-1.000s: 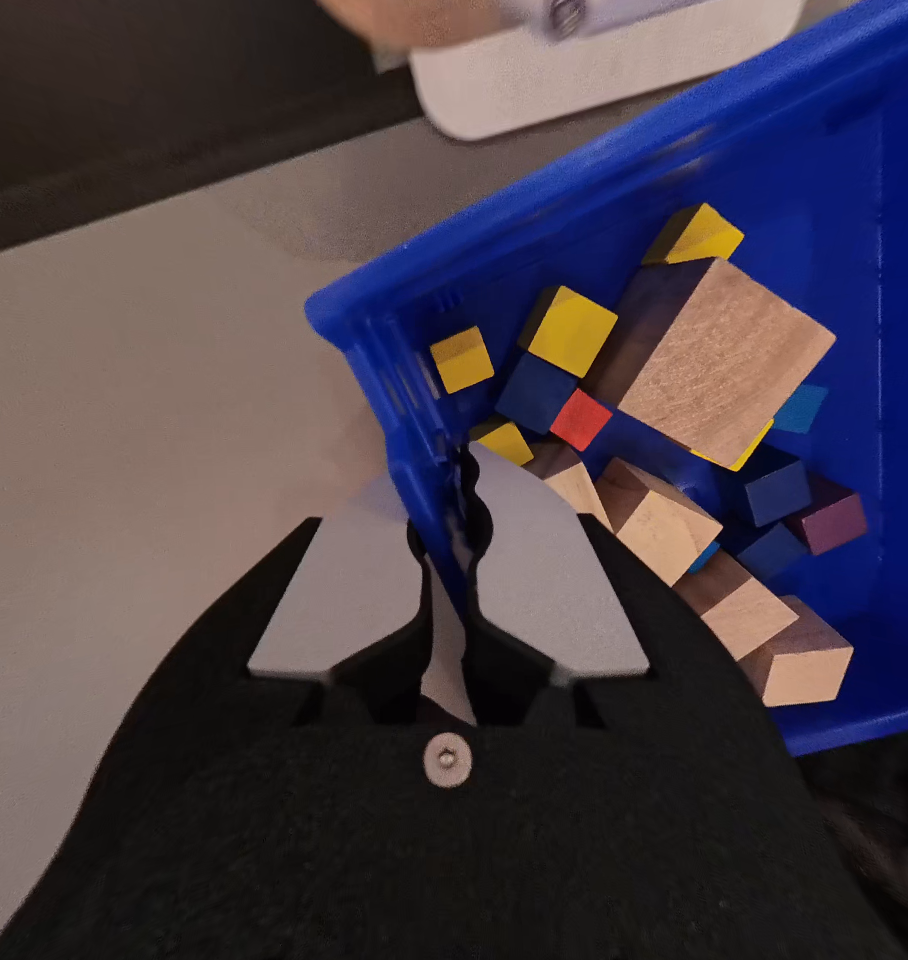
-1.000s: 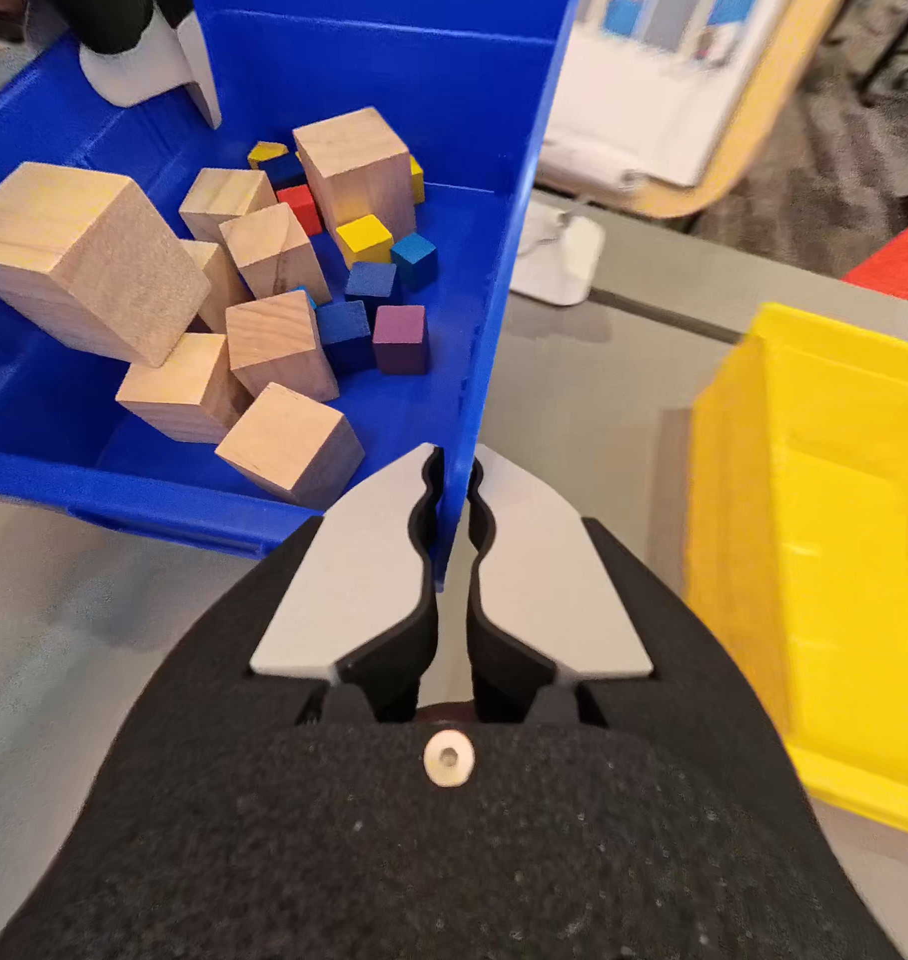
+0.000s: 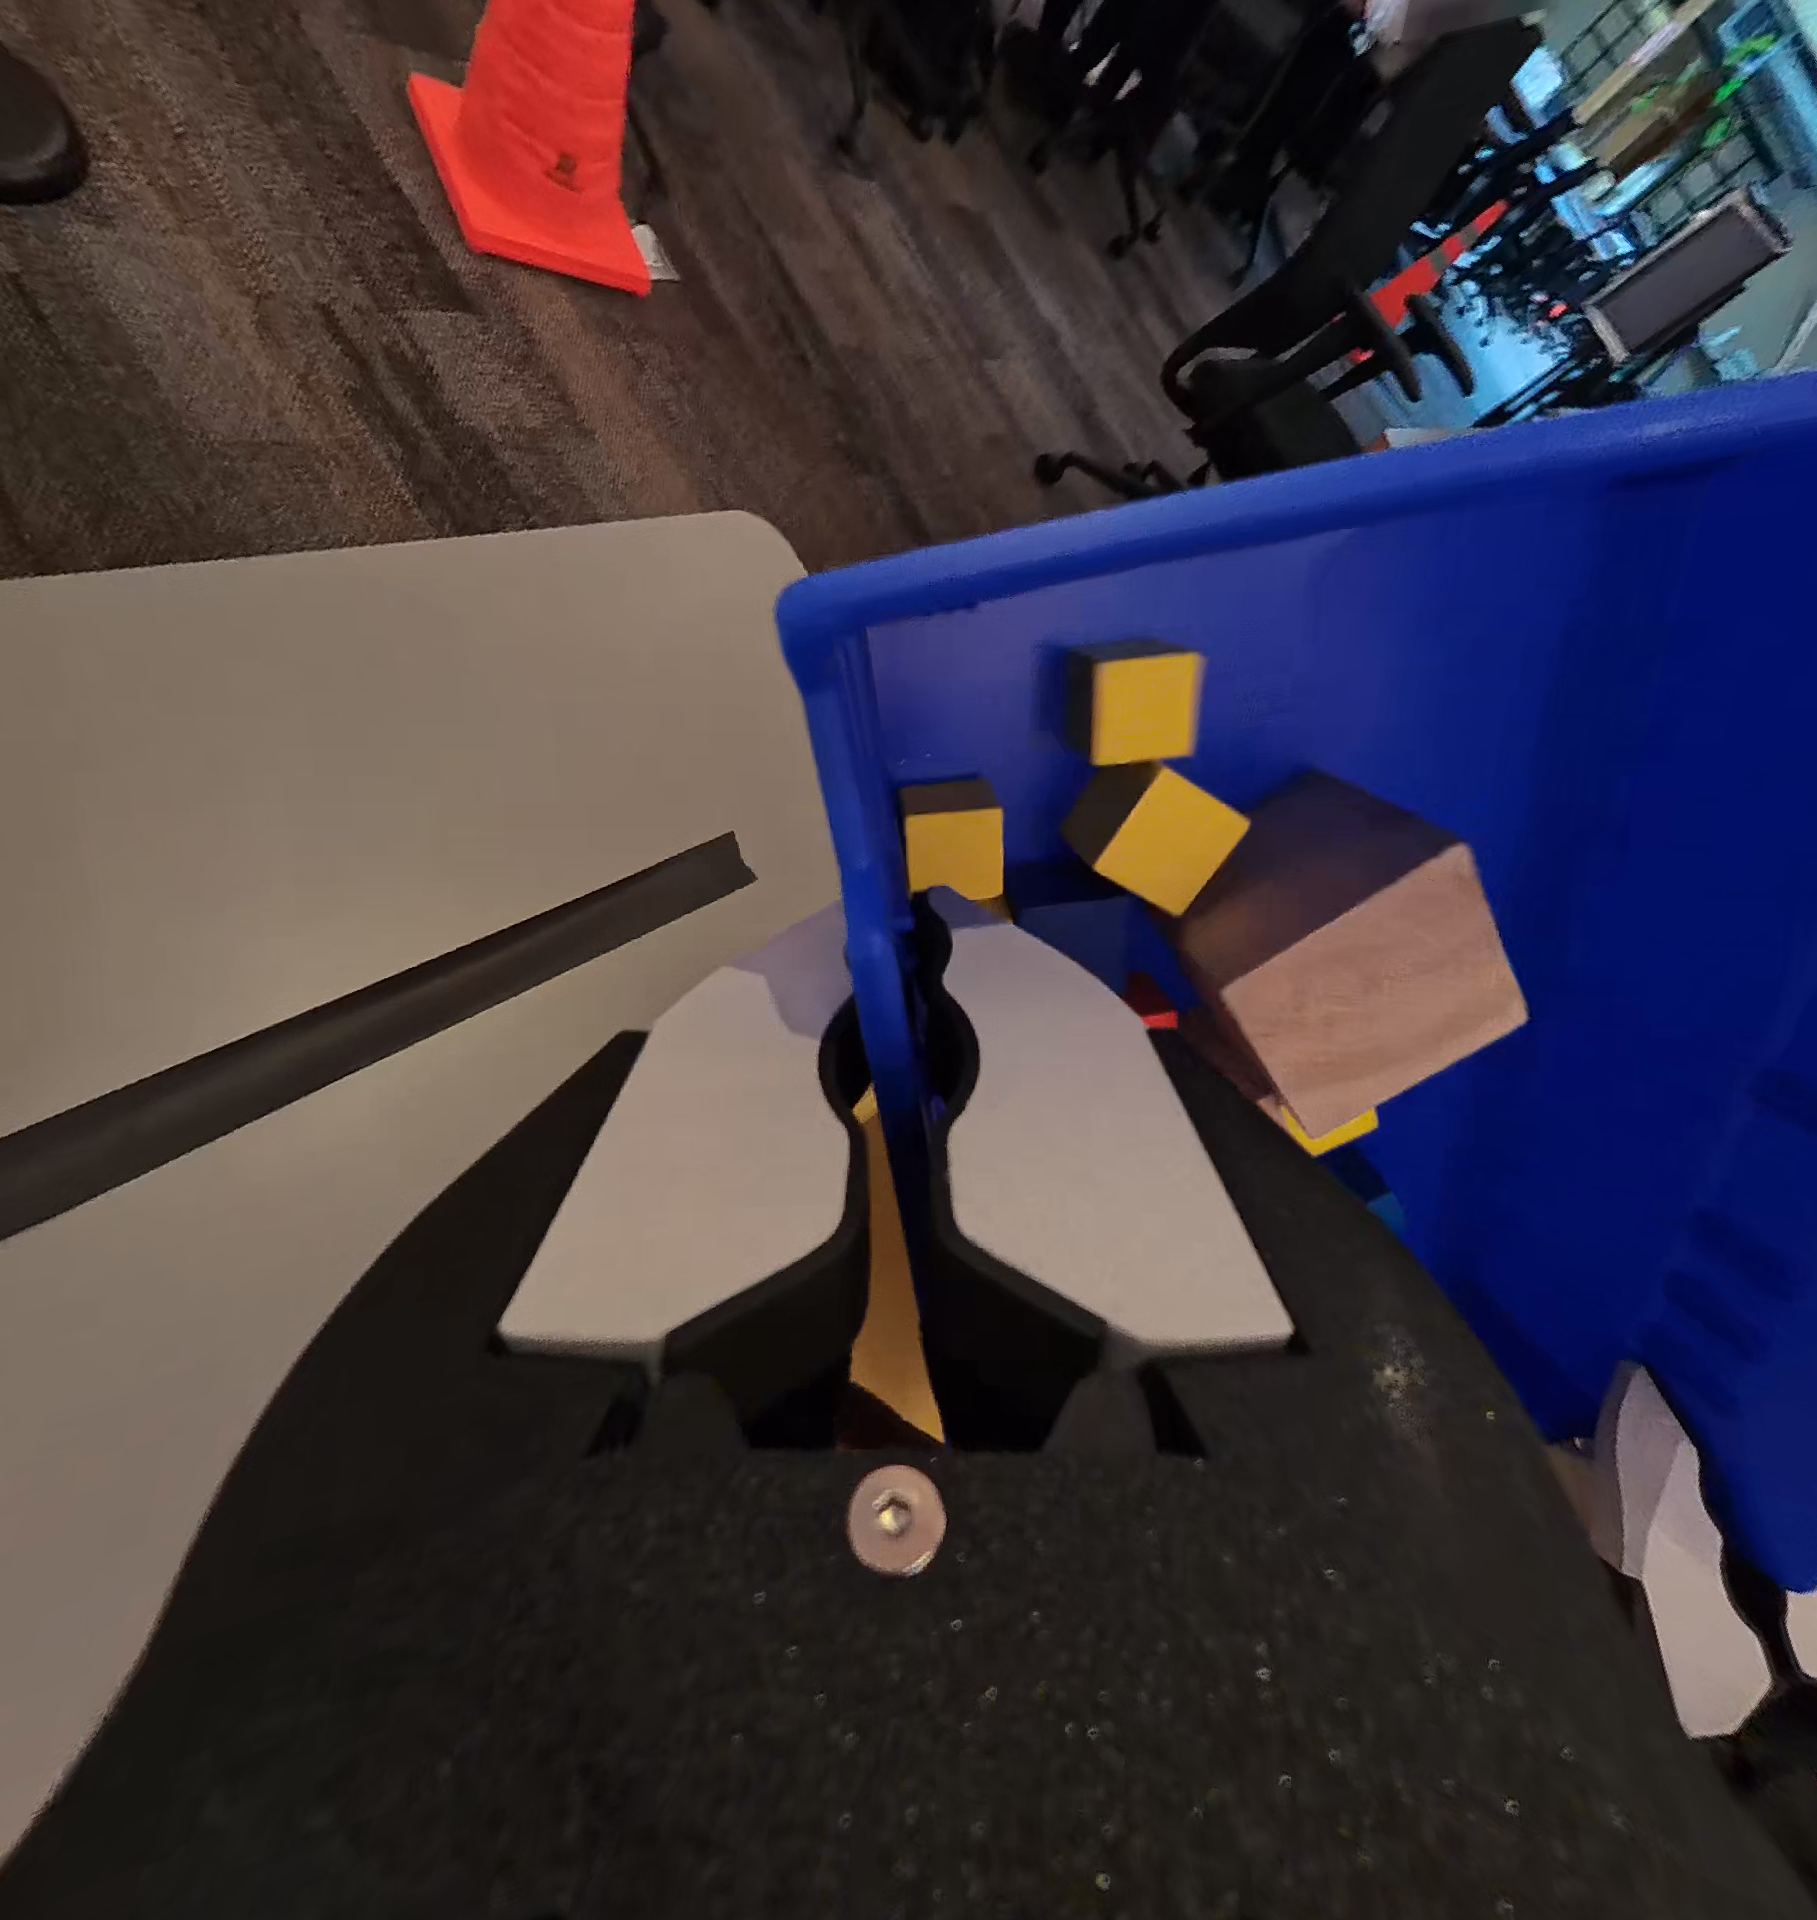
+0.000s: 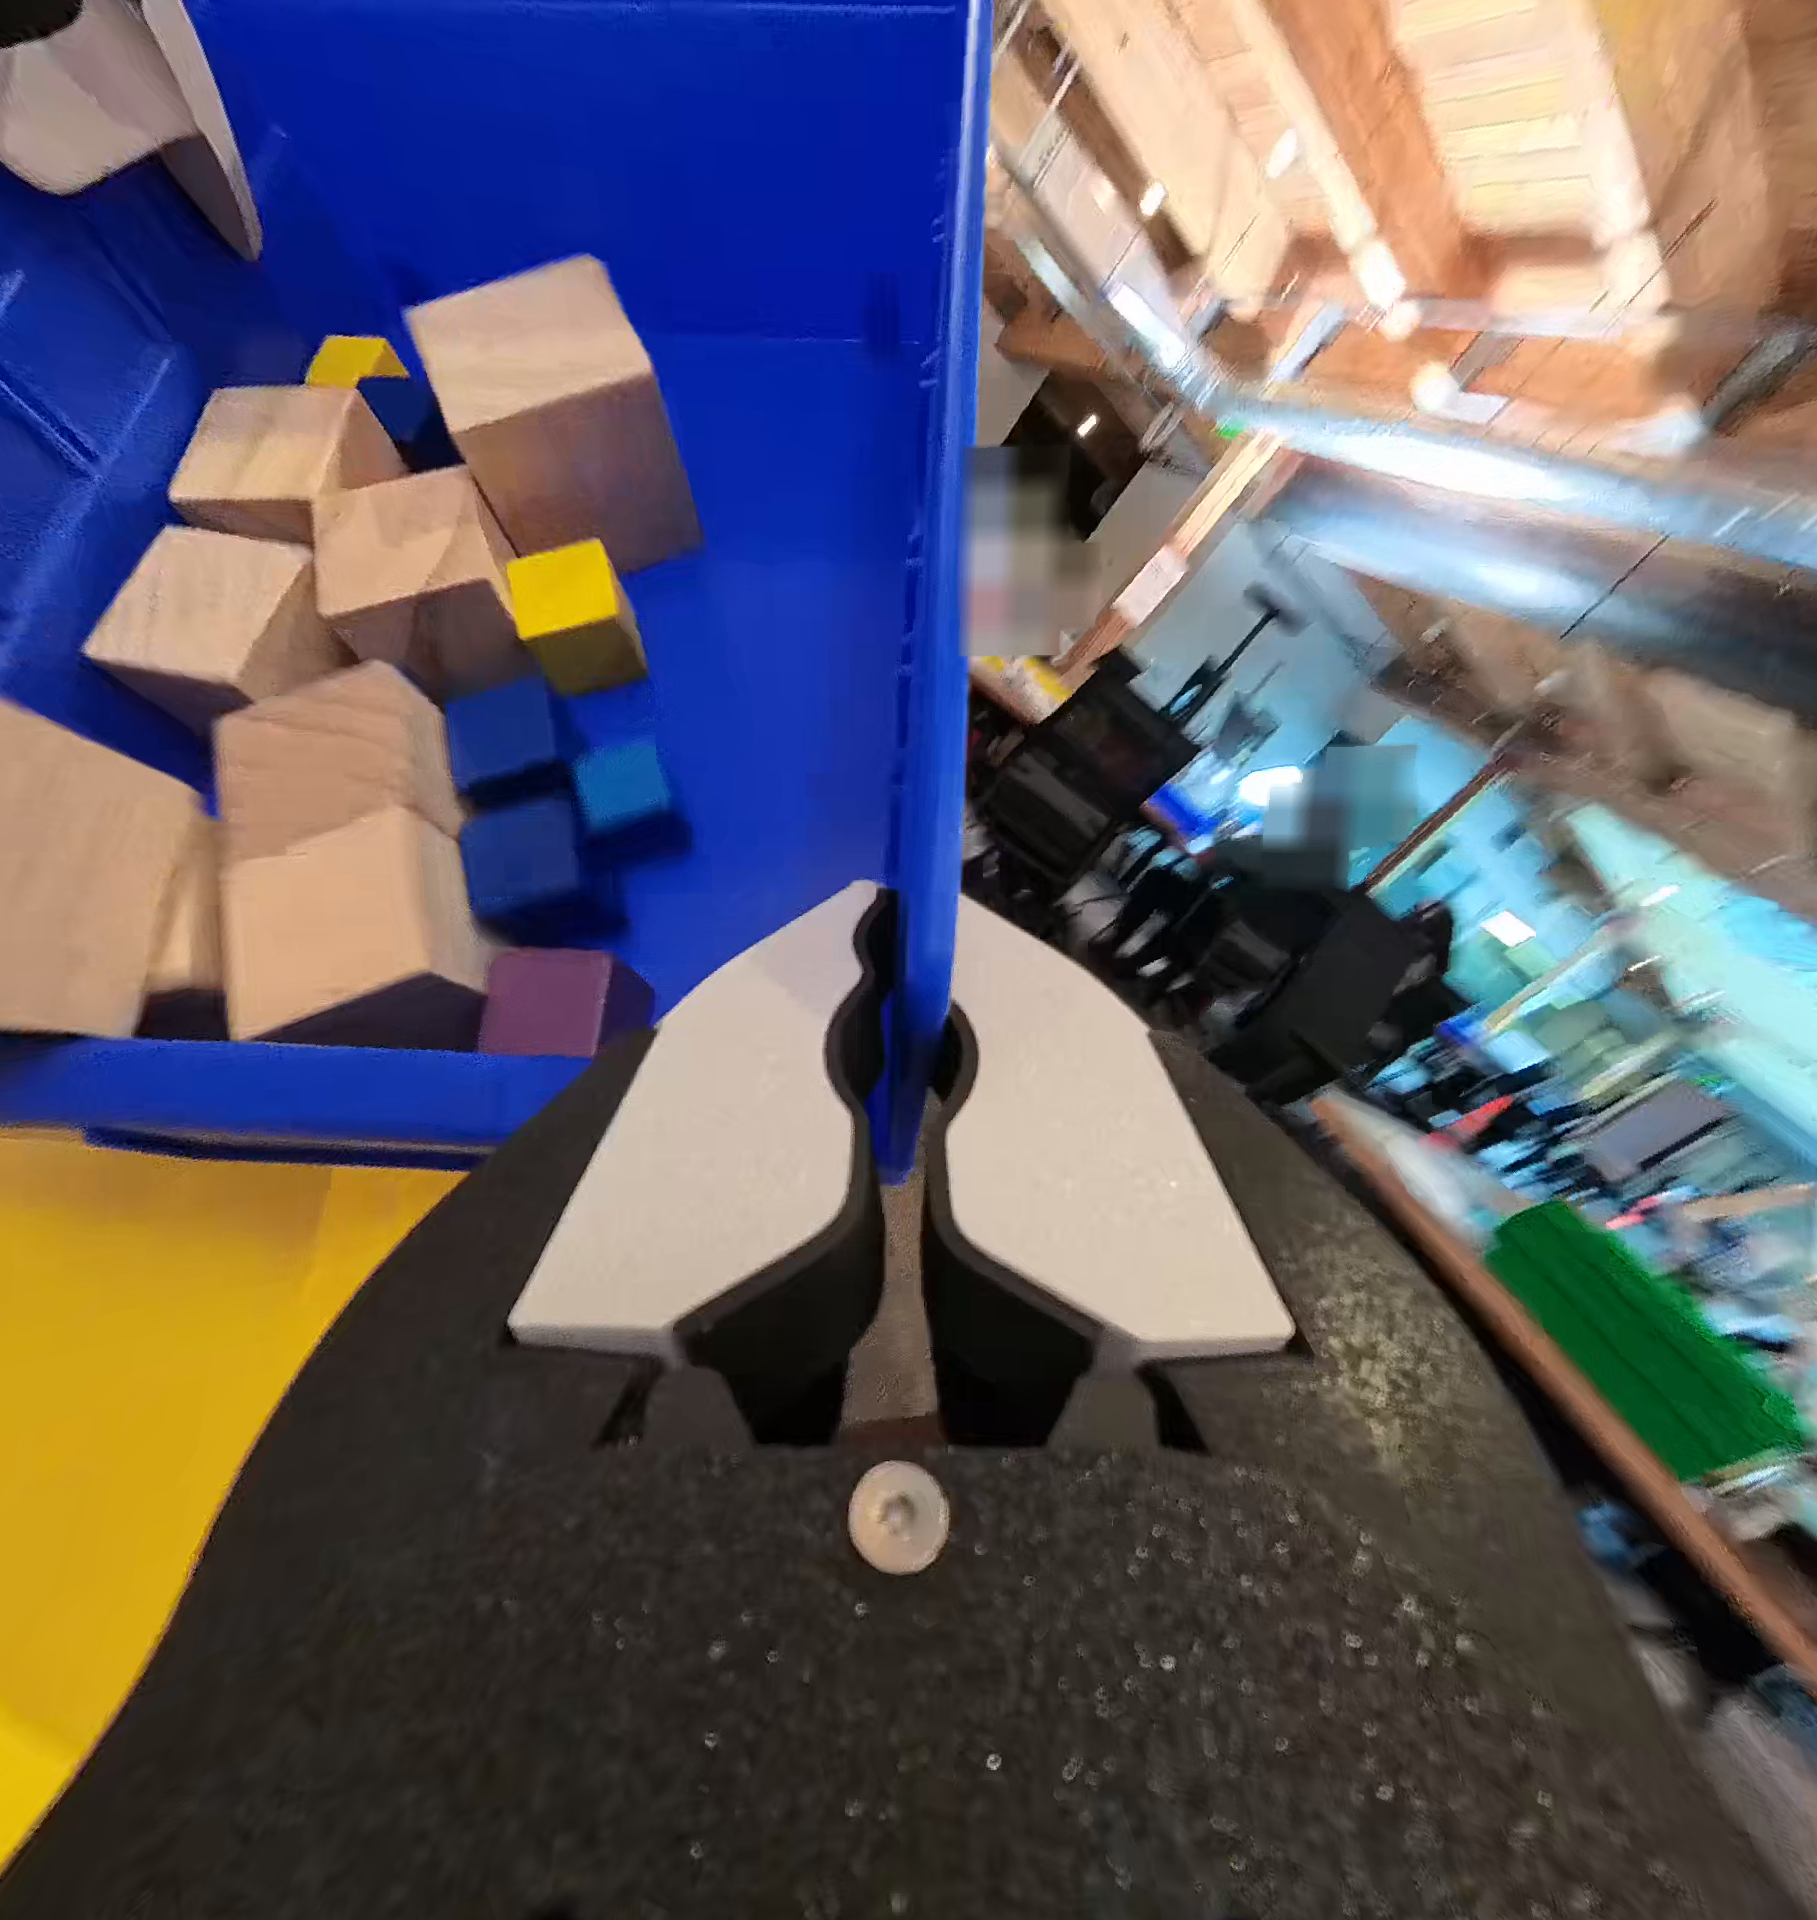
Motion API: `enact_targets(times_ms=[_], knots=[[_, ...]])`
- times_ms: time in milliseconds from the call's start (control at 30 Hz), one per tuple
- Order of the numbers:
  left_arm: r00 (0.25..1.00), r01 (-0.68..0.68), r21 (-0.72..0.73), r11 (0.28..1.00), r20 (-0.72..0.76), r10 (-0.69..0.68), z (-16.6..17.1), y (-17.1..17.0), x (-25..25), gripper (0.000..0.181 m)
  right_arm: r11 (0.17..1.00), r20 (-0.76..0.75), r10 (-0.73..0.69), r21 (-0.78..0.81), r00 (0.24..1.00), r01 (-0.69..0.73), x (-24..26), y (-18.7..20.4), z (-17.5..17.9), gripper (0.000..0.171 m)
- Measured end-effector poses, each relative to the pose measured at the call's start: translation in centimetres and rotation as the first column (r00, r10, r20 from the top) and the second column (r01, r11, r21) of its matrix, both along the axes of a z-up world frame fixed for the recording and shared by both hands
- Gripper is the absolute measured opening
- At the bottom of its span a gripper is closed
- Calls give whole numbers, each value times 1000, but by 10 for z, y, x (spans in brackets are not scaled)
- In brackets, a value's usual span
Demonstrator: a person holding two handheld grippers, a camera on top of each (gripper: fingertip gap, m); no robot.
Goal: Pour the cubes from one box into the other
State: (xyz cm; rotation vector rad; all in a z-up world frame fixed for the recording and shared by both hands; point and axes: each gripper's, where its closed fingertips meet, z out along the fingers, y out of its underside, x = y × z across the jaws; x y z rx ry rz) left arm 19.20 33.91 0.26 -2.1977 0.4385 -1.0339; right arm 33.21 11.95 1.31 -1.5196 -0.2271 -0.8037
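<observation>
Tipping the blue box (image 4: 779, 520) over the yellow box (image 4: 104, 1351).
I have both grippers, left (image 3: 919, 935) and right (image 4: 909, 935), clamped on opposite walls; cubes (image 4: 343, 748) slide toward its near lip, yellow directly beneath.

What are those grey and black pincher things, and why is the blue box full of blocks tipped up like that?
Those pinchers are claws. A person holds one in each hand, and a small camera sits on each, looking along its two fingers. So one picture comes from the left claw and the other from the right claw.

Both claws are squeezed shut on the walls of the blue box, one on each side, and hold it tilted. Inside are wooden cubes and small coloured ones, like a yellow cube and a purple cube. They are sliding towards the low edge.

Below that edge is the yellow box, where the cubes should land. The grey table shows in the left claw's picture.
</observation>
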Motion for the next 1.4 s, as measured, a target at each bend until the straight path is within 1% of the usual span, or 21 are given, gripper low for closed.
enact_targets(times_ms=[67,167,333,500,600,733,933,1033,1133,1200,1267,1300,1333,1400], knots=[[999,9,12,1000,34,-9,1,1,-5,5,1000,50,-5,19,999,4,-7,0,1,2],[998,20,44,999,57,-22,2,2,-10,5,999,57,-13,44,998,10,-13,0,0,2],[995,31,83,996,91,-39,9,1,-14,5,994,123,-26,107,992,13,-16,0,-1,2],[988,60,150,987,129,-80,18,-3,-15,4,987,194,-9,160,981,-23,-16,-4,1,2],[978,58,198,979,187,-96,26,-8,-18,5,975,248,3,214,969,-58,-19,-10,4,2],[963,55,223,973,246,-111,25,-10,-19,5,962,305,-9,263,952,-75,-21,-13,-1,2],[966,60,207,976,235,-109,19,-3,-23,5,965,294,-5,253,956,-73,-28,-8,-9,2],[956,107,200,974,249,-156,25,-5,-19,6,960,281,-23,273,960,-57,-25,-14,-7,2],[956,130,207,970,233,-178,28,-5,-14,6,961,253,-16,272,967,-56,-24,-17,-8,2],[957,113,216,970,239,-164,31,-2,-14,7,959,266,-25,278,964,-52,-25,-18,-6,2],[954,67,218,974,273,-127,40,6,-20,10,955,265,-23,290,964,-57,-24,-20,-3,2],[951,64,211,975,283,-123,42,9,-24,9,955,253,-9,290,967,-67,-24,-22,-4,2],[951,80,203,976,276,-136,41,11,-26,4,955,245,2,287,970,-74,-23,-22,-5,2],[960,96,201,975,241,-144,36,13,-29,4,959,265,-5,273,964,-71,-24,-20,-7,2]])
